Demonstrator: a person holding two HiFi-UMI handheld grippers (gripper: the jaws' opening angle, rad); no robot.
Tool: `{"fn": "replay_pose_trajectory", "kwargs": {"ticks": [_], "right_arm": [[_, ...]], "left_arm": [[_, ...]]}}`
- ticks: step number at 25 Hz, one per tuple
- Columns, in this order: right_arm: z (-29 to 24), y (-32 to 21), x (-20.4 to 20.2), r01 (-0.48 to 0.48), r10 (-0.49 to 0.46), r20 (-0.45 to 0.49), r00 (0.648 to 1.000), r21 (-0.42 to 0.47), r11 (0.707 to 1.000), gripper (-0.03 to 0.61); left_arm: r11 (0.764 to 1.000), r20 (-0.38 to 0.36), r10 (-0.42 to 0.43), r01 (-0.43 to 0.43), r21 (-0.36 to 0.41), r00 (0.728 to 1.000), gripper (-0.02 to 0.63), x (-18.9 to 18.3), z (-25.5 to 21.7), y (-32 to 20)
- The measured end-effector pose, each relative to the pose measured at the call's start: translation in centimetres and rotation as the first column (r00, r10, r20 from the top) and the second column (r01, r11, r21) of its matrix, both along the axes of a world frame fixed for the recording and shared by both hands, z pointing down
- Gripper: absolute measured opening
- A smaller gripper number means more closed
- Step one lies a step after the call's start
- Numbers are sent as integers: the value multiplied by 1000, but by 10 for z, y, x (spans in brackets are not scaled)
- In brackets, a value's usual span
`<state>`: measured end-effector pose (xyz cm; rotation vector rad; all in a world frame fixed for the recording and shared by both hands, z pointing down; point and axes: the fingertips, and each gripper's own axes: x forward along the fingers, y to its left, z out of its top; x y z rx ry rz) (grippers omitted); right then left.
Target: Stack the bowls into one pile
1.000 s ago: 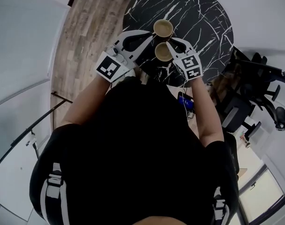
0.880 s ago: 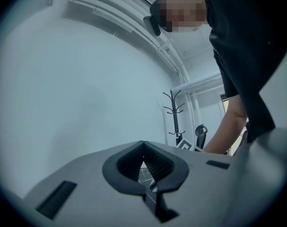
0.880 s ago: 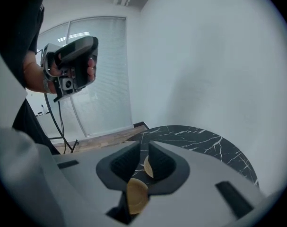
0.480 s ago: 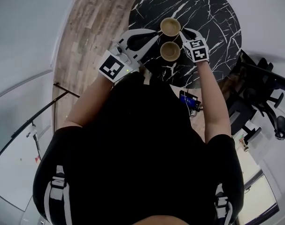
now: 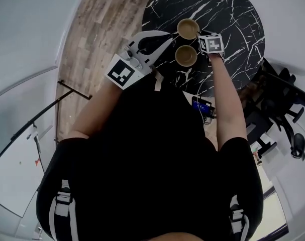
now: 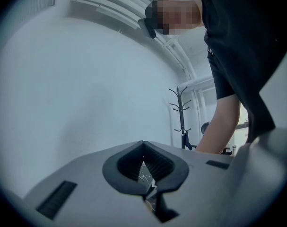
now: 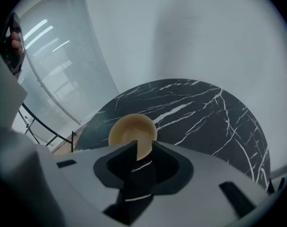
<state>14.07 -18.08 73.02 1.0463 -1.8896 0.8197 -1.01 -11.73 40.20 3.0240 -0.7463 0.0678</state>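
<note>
Far bowl (image 5: 188, 28), near bowl (image 5: 185, 55) adjacent on table (image 5: 232, 19), unstacked. My right gripper (image 7: 144, 149) jaws just opening, far bowl rim in gap, unpinched. Left gripper (image 6: 144, 146) clenched, empty. Whole stacking left.

Left gripper (image 6: 143, 145) level, jaws together; right gripper (image 7: 144, 148) steeply nose-down, jaws just opening, rim of bowl (image 7: 132, 129) between them, ungripped.

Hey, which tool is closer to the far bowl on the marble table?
Right. The right tool is at the far bowl's right rim; its jaws have just been opening, the rim showing between them. The left tool points at it from the left, a gap away.
</note>
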Motion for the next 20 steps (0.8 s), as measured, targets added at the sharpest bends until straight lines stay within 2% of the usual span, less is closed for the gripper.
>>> {"fn": "replay_pose_trajectory", "kwargs": {"ticks": [8, 14, 20], "right_arm": [[27, -12, 2, -47, 42, -74, 996, -61, 997, 126], [45, -19, 4, -78, 69, -92, 993, -106, 991, 133], [54, -20, 6, -106, 90, -113, 990, -143, 984, 75]], "left_arm": [[1000, 15, -23, 23, -17, 1000, 5, -6, 7, -4], [999, 34, -42, 43, -29, 999, 5, -13, 13, -7], [997, 28, -63, 64, -43, 998, 5, -21, 16, -8]]}}
